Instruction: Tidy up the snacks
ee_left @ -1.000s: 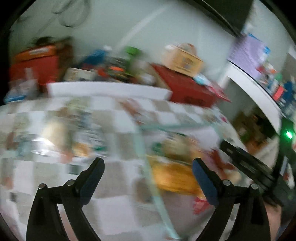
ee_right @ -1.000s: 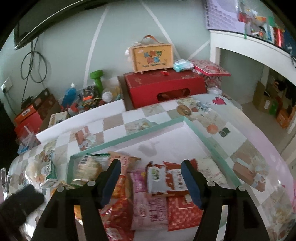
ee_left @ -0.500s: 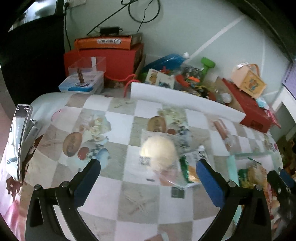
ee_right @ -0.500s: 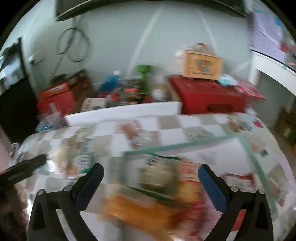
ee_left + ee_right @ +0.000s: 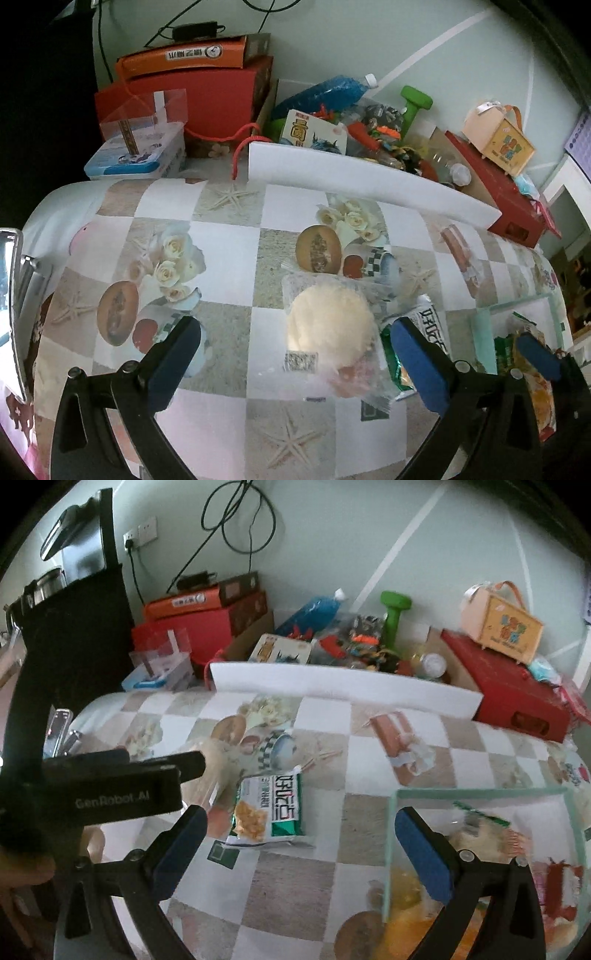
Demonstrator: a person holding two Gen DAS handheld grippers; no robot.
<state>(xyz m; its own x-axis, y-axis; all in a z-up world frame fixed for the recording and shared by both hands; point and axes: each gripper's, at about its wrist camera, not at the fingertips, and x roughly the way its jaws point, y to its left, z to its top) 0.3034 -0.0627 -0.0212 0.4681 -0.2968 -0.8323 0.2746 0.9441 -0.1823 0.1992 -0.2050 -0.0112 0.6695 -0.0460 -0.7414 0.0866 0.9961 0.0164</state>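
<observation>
With both sets of fingers spread wide and empty, your left gripper (image 5: pixel 295 354) frames the clear bun pack (image 5: pixel 330 326) lying flat on the worktop (image 5: pixel 221 251), its long axis running away from you. The green packet (image 5: pixel 269 812) sits just right of it, nearer your right gripper (image 5: pixel 299 845), long axis also pointing away; the tray (image 5: pixel 391 849) is further right.

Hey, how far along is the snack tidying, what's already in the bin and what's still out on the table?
Done: several packets already lie in the clear bin. In hand: nothing; the left gripper and right gripper are both open and empty. Left: the round bun in a clear wrapper and the green snack packet still lie on the checked tablecloth, outside the bin.
</observation>
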